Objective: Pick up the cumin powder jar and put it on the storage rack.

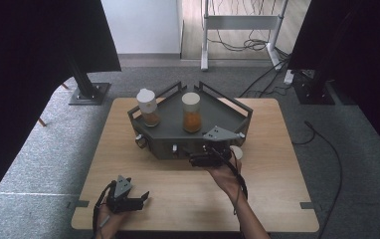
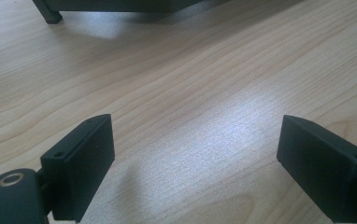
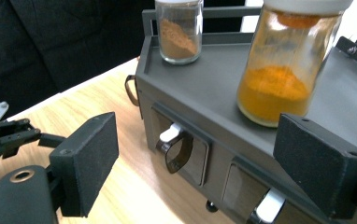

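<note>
Grey rack (image 1: 178,142), item one: sitting at the far middle of the wooden table (image 1: 277,164), its front face carrying small drawers with loop handles (image 3: 174,151) tipped in white. You are holding your right gripper (image 1: 205,159) just in front of that face, jaws standing apart with nothing between them; in the right gripper view the nearest handle is lying ahead of the gap, untouched, and whether the jaws are touching the rack you cannot tell. Item two: jar of orange powder (image 1: 191,113), standing upright on the rack's top near the middle. Item three: jar of brown powder (image 1: 148,108), standing upright toward the rack's left end, well apart from the orange one. Item four: your left gripper (image 1: 141,200), resting low over bare wood near the table's front left, jaws wide and gripping nothing.
</note>
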